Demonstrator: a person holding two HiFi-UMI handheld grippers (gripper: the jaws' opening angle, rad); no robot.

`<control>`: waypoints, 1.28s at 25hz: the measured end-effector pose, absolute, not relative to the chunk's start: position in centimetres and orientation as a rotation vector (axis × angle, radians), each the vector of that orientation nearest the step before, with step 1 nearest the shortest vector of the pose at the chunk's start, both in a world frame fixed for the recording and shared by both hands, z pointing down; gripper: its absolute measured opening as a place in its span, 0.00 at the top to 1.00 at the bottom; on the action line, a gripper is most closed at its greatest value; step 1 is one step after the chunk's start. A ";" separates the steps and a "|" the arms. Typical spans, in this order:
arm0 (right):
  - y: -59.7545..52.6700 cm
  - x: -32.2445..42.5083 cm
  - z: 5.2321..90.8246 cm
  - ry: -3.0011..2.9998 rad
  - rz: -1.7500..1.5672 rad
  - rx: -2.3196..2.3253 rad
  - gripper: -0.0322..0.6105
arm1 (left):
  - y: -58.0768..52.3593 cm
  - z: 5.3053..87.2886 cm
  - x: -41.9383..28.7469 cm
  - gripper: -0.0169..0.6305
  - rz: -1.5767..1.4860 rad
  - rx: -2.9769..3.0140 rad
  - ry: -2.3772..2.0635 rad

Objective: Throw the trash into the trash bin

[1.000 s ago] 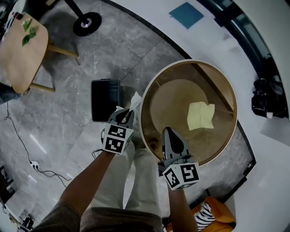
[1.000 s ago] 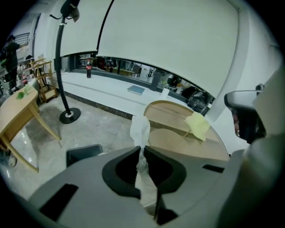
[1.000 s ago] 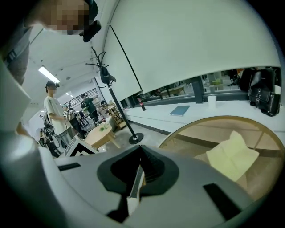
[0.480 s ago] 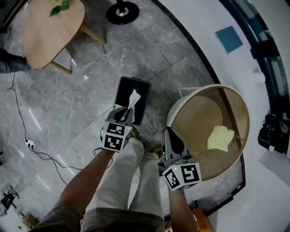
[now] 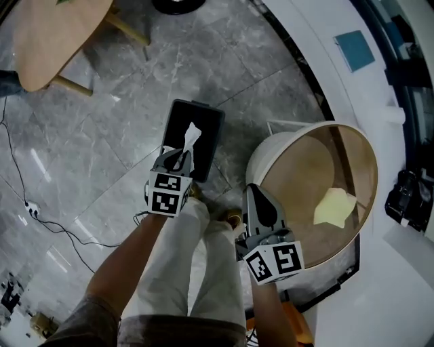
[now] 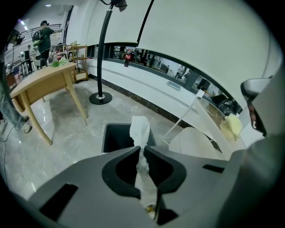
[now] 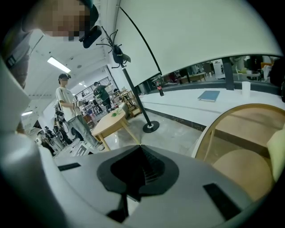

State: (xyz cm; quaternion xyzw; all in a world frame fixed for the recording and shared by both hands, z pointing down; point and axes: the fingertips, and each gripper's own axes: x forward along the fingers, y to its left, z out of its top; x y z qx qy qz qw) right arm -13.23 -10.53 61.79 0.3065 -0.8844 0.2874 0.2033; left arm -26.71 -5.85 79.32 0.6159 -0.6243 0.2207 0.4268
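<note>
Nearest the head camera, the person's trouser legs (image 5: 203, 264) run between the two forearms.

Left gripper (image 5: 182, 157): jaws pressed together on a strip of white tissue (image 5: 190, 135), the trash item. In the left gripper view the tissue passes between the closed jaw tips. It stands up crumpled above them, and a loose end trails back beneath the jaws.

Right gripper (image 5: 251, 191): jaws pressed together with nothing between them, as the right gripper view confirms. Its tip lies near the rim of the round table (image 5: 264, 159).

Just beyond the left gripper, the black rectangular trash bin (image 5: 211, 132) stands on the grey marble floor (image 5: 102, 135). In the head view the tissue's upper end appears over the bin's open mouth, toward its near edge. The tissue is gripped and not inside the bin.

Close beside the bin, on its right, is the round table, with a wooden rim and a clear top. A pale yellow sheet (image 5: 333, 207) lies inside the rim, well apart from both grippers.

Farther off:
- a thin cable (image 5: 41, 223) on the floor at the left;
- a wooden table (image 5: 54, 34) at the upper left;
- a black lamp base (image 5: 178, 5) at the top edge.
</note>
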 end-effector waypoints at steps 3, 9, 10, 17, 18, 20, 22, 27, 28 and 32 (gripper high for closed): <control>-10.6 -13.3 63.0 -2.449 0.814 0.850 0.92 | -5.6 81.1 -27.0 0.92 0.620 1.530 -1.548; -10.9 -13.4 63.5 -2.436 0.826 0.841 0.92 | -5.7 81.9 -27.4 0.90 0.640 1.537 -1.537; -11.0 -13.5 63.5 -2.437 0.826 0.841 0.92 | -5.7 82.0 -27.4 0.85 0.641 1.537 -1.535; -11.2 -13.1 62.7 -2.436 0.815 0.867 0.92 | -5.9 81.7 -27.1 0.73 0.670 1.538 -1.509; -11.1 -13.0 62.5 -2.434 0.814 0.874 0.92 | -5.9 81.4 -27.1 0.73 0.669 1.541 -1.506; -11.0 -12.7 62.1 -2.431 0.812 0.890 0.92 | -6.1 80.8 -27.1 0.73 0.661 1.546 -1.504; -11.1 -12.3 61.5 -2.431 0.817 0.915 0.92 | -6.4 79.8 -27.2 0.76 0.663 1.551 -1.501; -11.4 -11.3 58.9 -2.429 0.819 0.966 0.92 | -7.6 75.2 -26.5 0.95 0.649 1.596 -1.488; -11.4 -11.0 58.1 -2.431 0.817 0.970 0.92 | -7.8 73.7 -26.2 0.95 0.637 1.608 -1.490; -11.8 -9.7 53.7 -2.449 0.810 1.001 0.92 | -8.8 66.7 -25.0 0.95 0.618 1.646 -1.502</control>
